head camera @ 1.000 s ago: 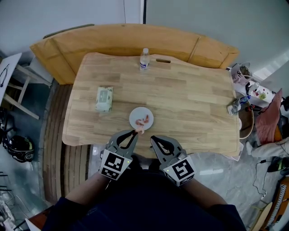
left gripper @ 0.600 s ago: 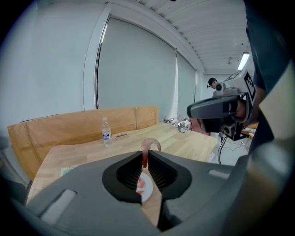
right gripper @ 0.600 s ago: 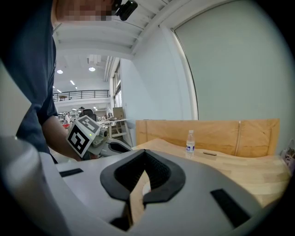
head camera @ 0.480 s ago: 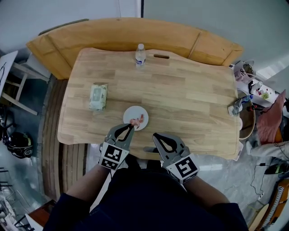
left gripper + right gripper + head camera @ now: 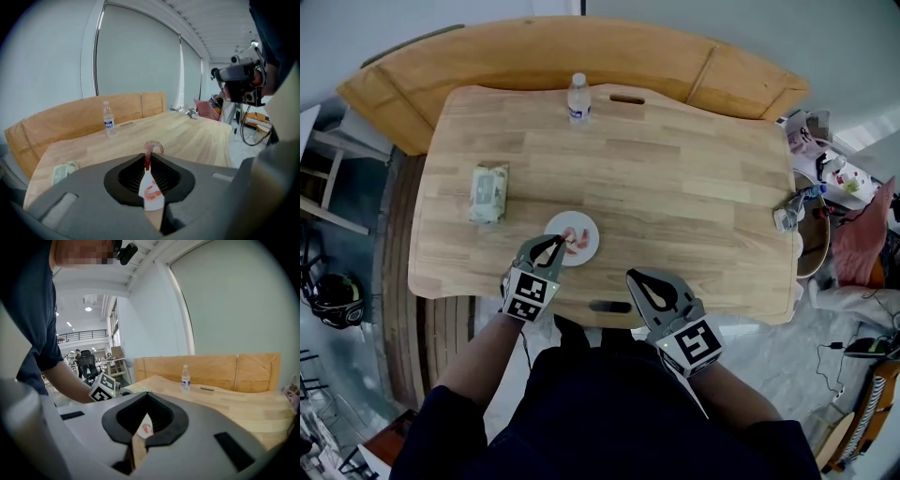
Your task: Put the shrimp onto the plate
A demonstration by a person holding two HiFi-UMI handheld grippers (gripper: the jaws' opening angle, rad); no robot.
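1. Table (image 5: 675,187): the plate (image 5: 589,232) sits near the front edge, with one plated shrimp (image 5: 575,240) on it.
2. Right gripper (image 5: 649,284): jaws together, empty, well apart from the plate.
3. Left gripper (image 5: 147,157): jaws pinched on a held shrimp (image 5: 153,146) by one end, above the plate's near rim.
4. Held shrimp: judged light, soft and slippery; a gentle mid-body grip would suit better.

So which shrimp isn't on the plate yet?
The curled shrimp pinched in the left tool's tips, held above the white plate; the other shrimp already lies on it.
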